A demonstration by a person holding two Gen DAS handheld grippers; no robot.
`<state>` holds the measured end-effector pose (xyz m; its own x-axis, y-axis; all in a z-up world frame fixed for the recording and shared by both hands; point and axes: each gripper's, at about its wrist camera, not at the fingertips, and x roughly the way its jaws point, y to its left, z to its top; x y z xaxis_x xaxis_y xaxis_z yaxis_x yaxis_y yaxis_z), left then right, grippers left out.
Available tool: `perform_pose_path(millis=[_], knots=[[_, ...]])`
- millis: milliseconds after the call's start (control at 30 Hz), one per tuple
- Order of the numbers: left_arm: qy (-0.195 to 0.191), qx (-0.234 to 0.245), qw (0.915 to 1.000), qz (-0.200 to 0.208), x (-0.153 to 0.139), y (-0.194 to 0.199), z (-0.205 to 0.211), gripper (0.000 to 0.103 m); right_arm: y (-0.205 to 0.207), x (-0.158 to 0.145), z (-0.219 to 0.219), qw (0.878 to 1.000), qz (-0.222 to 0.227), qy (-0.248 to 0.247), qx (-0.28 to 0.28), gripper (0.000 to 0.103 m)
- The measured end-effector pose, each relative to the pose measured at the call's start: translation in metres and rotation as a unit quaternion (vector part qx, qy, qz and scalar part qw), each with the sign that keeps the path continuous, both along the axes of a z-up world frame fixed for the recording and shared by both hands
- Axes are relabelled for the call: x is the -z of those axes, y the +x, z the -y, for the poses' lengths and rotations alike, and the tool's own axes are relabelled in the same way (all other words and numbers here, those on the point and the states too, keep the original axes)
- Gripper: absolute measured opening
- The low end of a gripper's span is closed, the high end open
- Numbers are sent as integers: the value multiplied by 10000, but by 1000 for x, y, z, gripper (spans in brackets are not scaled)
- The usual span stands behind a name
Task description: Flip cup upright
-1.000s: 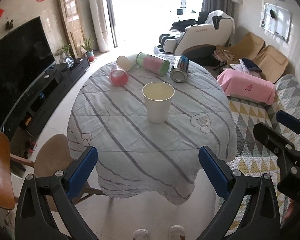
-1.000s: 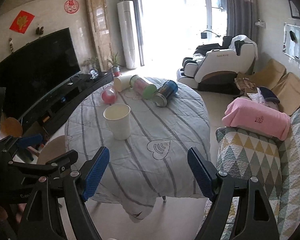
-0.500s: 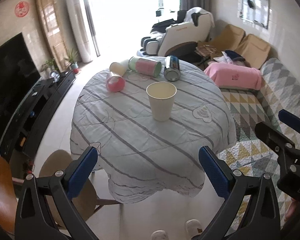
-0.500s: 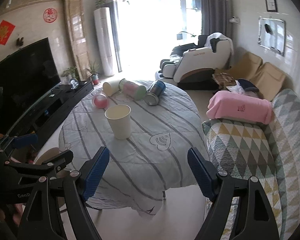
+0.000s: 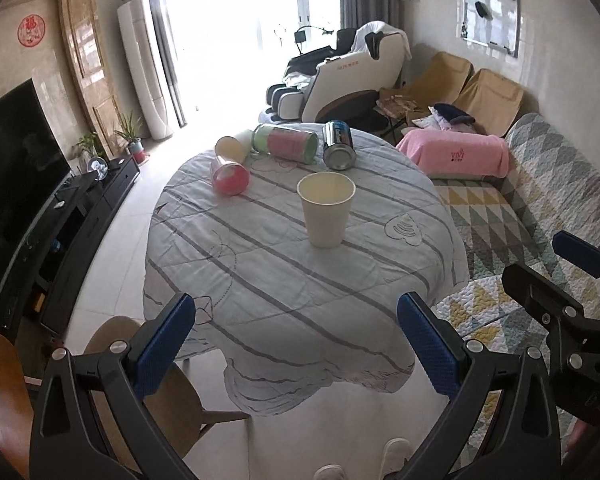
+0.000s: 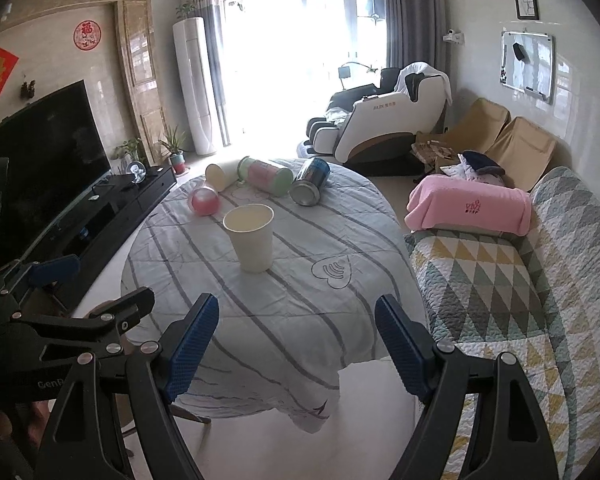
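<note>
A white paper cup (image 5: 326, 208) stands upright, mouth up, near the middle of the round table (image 5: 260, 280) with a striped grey cloth; it also shows in the right wrist view (image 6: 250, 238). My left gripper (image 5: 296, 336) is open and empty, held back from the table's near edge, well short of the cup. My right gripper (image 6: 296, 340) is open and empty, also back from the table's near edge. Each gripper shows at the edge of the other's view.
At the table's far side lie a pink cup (image 5: 230, 178), a white cup (image 5: 232, 148), a green-pink canister (image 5: 286, 144) and a blue tin (image 5: 339, 150). A wooden chair (image 5: 4, 400) stands at the near left, a quilted sofa (image 5: 540, 208) at the right, a TV unit (image 5: 80, 208) at the left.
Both grippers have drawn back and risen from the table, so the cup and table look farther off. The cup stays upright in place. Both jaws stay open.
</note>
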<state>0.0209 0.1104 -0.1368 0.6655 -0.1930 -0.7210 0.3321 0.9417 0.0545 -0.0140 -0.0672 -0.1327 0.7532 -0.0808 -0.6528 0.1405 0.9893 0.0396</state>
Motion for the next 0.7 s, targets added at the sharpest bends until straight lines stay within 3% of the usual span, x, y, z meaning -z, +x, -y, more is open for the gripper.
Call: perform_pose_path(millis=[700], knots=[[47, -117, 9999, 43, -1, 10, -12, 102, 11, 0, -13, 9998, -74, 28, -157, 82]])
